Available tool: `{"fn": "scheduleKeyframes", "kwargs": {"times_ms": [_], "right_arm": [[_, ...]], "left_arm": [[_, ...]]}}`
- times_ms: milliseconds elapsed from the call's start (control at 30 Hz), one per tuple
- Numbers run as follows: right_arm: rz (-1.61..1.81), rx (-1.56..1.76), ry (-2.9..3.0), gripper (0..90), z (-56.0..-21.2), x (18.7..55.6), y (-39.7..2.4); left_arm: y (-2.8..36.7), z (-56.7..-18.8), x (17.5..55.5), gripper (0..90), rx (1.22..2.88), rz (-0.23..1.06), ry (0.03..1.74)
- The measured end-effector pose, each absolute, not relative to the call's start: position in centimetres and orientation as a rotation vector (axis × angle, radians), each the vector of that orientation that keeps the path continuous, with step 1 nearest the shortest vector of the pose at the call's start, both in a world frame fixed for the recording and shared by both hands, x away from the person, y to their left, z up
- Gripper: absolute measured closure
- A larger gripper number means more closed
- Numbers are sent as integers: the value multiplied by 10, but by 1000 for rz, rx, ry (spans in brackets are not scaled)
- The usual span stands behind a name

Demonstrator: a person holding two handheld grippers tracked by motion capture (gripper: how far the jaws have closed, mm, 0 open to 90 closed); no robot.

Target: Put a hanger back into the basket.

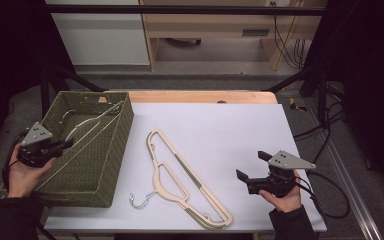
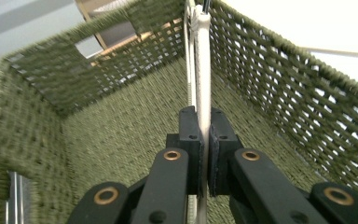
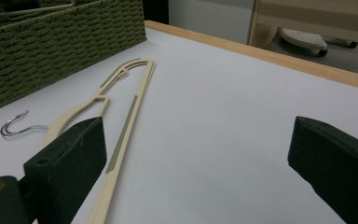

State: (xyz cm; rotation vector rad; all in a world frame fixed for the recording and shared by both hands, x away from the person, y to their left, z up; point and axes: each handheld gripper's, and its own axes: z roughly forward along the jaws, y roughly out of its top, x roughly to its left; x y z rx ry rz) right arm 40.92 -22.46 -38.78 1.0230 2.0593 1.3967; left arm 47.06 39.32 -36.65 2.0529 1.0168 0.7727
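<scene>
A cream hanger [image 1: 87, 131] leans slantwise inside the green woven basket [image 1: 122, 131] at the left of the table. My left gripper [image 1: 69, 144] reaches over the basket's near left rim and is shut on it. In the left gripper view the black jaws [image 2: 204, 126] pinch the hanger's thin cream bar [image 2: 203, 70], with the basket's walls [image 2: 270, 93] all around. A second cream hanger [image 1: 180, 172] with a metal hook [image 1: 141, 199] lies flat on the white table. My right gripper [image 1: 252, 166] rests at the front right, open and holding nothing, to the right of that hanger [image 3: 129, 107].
The white tabletop [image 1: 230, 125] has a wooden strip along its far edge. The basket [image 3: 65, 42] stands past the lying hanger's hook [image 3: 14, 126] in the right gripper view. Black frame bars and cables run beside the table on the right.
</scene>
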Motion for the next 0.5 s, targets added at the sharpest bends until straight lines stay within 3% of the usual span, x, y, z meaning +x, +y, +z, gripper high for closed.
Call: {"fn": "scheduleKeyframes", "kwargs": {"times_ms": [500], "right_arm": [[1400,1012,2070,53,-388,409,-223]], "left_arm": [[373,-399,478,784,2226,615,1035]]}}
